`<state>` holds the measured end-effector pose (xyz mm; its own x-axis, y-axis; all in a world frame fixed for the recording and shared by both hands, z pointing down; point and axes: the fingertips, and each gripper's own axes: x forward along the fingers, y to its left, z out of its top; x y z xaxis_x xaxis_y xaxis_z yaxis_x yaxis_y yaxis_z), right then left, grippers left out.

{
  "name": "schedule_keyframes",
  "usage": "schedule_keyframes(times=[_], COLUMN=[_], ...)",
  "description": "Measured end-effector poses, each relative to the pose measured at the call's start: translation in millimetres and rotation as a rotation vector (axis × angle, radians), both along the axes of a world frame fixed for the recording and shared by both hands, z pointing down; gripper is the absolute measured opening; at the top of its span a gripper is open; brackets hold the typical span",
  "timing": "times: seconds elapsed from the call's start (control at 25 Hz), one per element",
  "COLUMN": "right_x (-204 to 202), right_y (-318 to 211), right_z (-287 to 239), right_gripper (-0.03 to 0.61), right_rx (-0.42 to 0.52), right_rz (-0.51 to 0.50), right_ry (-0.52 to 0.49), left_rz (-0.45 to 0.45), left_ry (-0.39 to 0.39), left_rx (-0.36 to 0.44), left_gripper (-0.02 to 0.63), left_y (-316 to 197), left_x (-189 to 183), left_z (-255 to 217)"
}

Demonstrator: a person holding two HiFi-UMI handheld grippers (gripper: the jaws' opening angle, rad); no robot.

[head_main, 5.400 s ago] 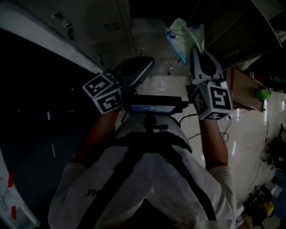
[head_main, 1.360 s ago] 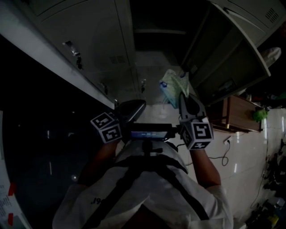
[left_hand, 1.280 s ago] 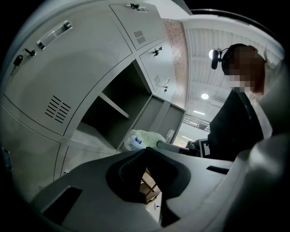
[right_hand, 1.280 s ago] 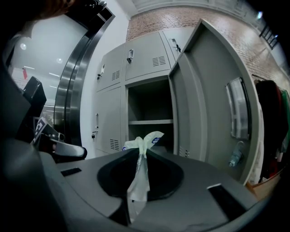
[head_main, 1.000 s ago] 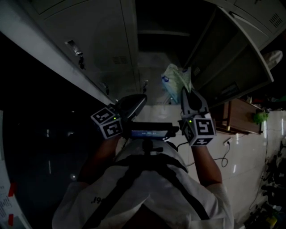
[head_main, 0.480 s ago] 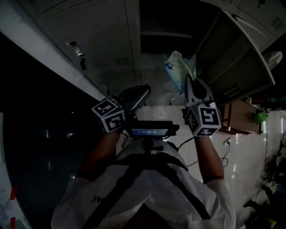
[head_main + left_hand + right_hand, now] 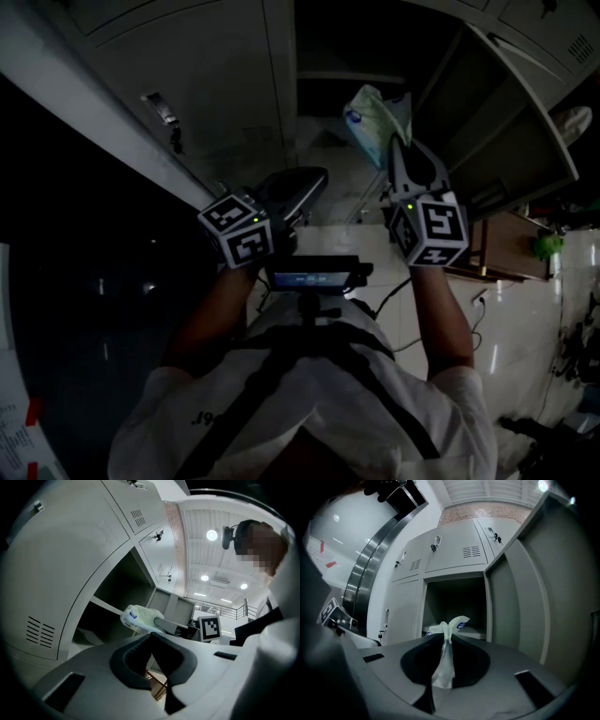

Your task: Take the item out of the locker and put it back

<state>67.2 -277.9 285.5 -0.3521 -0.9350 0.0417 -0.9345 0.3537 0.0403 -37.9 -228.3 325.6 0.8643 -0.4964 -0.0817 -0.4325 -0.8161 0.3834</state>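
A pale green and white plastic packet point(image 7: 373, 117) hangs in front of the open locker compartment point(image 7: 349, 47), just below its shelf point(image 7: 352, 77). My right gripper point(image 7: 397, 142) is shut on the packet's crimped edge; in the right gripper view the film point(image 7: 445, 660) runs back between the jaws and the packet point(image 7: 450, 624) sticks out ahead, toward the dark compartment point(image 7: 454, 604). My left gripper point(image 7: 317, 178) is lower left of the packet, jaws together, with nothing in them. The left gripper view shows its shut tips point(image 7: 151, 634) and the packet point(image 7: 137, 618) beyond.
The locker door point(image 7: 506, 112) stands open to the right of the compartment, close beside my right gripper point(image 7: 520, 602). Closed locker doors point(image 7: 206, 75) fill the left. A wooden table point(image 7: 511, 246) stands on the pale tiled floor at the right.
Both grippers have risen and moved toward the locker. The packet has gone up with the right gripper, from the lower part of the opening to just under the shelf.
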Motion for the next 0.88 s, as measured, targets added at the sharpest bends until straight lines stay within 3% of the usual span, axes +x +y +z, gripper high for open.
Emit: schedule_keyframes(times=[0.88], right_x=[-17.1], right_y=[-96.2], right_z=[-56.0], right_gripper=[0.039], right_rx=[0.087], right_rz=[0.020], right_ry=[0.062], left_rz=[-0.002], left_ry=[-0.001], left_rx=[0.038], left_gripper=[0.000], left_y=[-49.2], left_x=[21.2], left_z=[-40.1])
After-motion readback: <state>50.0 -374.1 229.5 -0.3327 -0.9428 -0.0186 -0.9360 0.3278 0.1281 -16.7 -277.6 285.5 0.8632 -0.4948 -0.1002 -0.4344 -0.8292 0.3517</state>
